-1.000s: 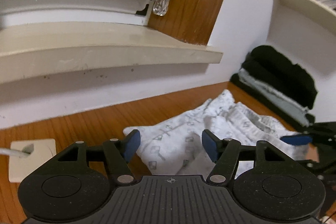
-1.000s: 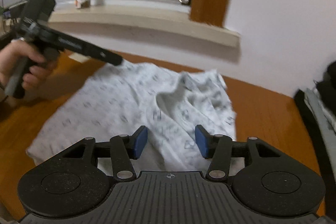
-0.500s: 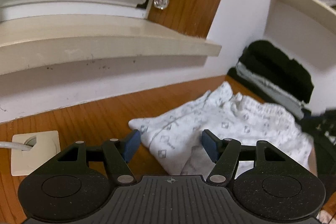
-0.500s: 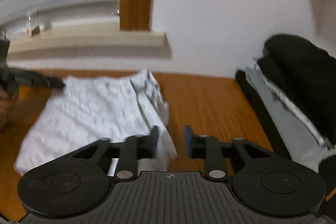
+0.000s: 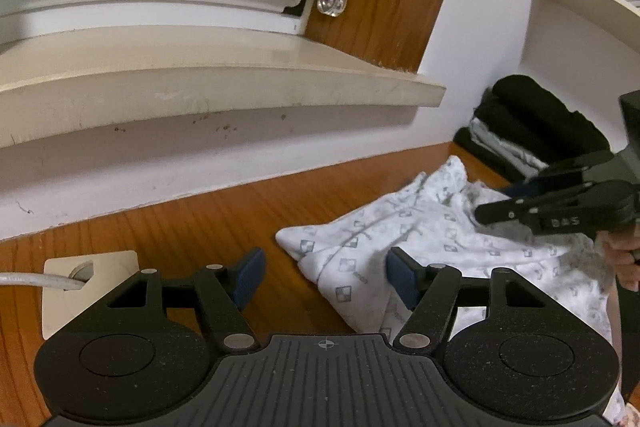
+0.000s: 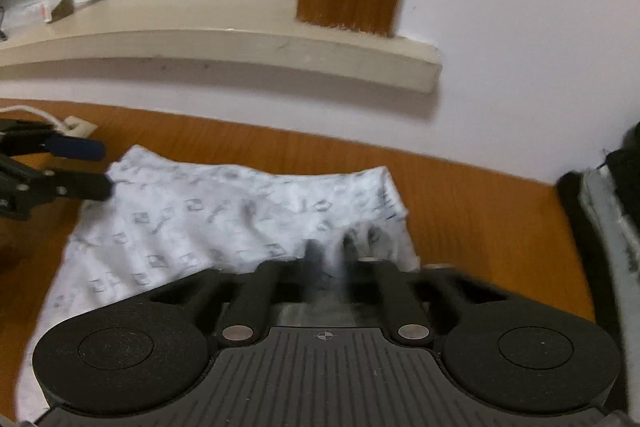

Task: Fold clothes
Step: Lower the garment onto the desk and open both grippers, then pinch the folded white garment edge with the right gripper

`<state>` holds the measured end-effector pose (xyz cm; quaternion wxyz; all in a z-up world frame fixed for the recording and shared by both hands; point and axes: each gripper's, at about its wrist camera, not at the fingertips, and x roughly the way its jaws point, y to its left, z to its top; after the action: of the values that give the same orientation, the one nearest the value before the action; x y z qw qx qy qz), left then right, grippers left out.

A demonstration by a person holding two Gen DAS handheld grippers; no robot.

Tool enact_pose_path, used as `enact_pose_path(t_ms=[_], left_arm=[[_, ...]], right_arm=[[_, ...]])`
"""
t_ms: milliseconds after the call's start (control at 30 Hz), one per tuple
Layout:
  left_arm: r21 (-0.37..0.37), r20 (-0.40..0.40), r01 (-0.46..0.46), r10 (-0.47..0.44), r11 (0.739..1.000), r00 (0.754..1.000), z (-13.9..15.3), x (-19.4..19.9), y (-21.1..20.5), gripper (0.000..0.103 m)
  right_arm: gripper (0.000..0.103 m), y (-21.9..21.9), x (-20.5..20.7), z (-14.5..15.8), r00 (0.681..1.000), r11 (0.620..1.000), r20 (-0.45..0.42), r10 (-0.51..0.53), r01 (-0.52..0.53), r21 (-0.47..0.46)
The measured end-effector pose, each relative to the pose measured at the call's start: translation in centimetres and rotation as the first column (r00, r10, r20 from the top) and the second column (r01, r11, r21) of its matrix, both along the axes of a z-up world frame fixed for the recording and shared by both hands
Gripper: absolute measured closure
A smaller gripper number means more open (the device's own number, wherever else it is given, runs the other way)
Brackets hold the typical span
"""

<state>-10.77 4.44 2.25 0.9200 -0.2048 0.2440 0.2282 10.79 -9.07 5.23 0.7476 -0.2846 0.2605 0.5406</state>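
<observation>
White garment [image 5: 404, 239], grey square print; orange-brown wooden table [image 5: 200, 223]; seemingly blue-padded fingers [image 5: 250, 273].

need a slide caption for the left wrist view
Open left gripper hovers over the corner of a white patterned garment on a wooden table, right gripper at the far side.

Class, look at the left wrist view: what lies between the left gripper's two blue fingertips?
In the left wrist view, the left gripper is open; between its tips lie bare wooden tabletop and the near corner of the white patterned garment.
</observation>
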Motion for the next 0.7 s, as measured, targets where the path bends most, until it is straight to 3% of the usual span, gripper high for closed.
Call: enact_pose_path(t_ms=[100,167,233,333,567,700], left_arm=[[-0.003,0.009,-0.019,0.019,1.0,1.0,0.2,-0.3,0.3,0.032],[-0.003,0.015,-0.016,0.016,1.0,1.0,0.2,-0.4,0.3,0.032],[0.002,0.012,-0.013,0.013,1.0,1.0,0.3,-0.3,0.2,0.032],[0.013,0.004,-0.004,0.004,1.0,1.0,0.2,-0.1,-0.1,0.032],[0.031,-0.013,0.025,-0.024,0.999,1.0,-0.1,0.6,-0.9,0.031],[0.039,-0.016,0.033,-0.033,0.999,0.999,-0.2,0.7,-1.1,0.03]], right_arm=[[0.095,-1.0,1.0,1.8,0.988,0.99,0.116,-0.098,0.085,0.111],[0.093,-1.5,1.4,2.1,0.982,0.983,0.131,-0.135,0.116,0.144],[0.082,-2.1,1.6,1.8,0.986,0.988,0.116,-0.123,0.111,0.106],[0.062,-4.8,0.9,2.2,0.985,0.986,0.137,-0.108,0.089,0.14],[0.061,-13.5,-0.4,2.3,0.998,0.983,0.027,-0.052,0.047,0.177],[0.061,-15.8,-1.9,0.8,0.999,0.984,0.005,-0.05,0.048,0.174]])
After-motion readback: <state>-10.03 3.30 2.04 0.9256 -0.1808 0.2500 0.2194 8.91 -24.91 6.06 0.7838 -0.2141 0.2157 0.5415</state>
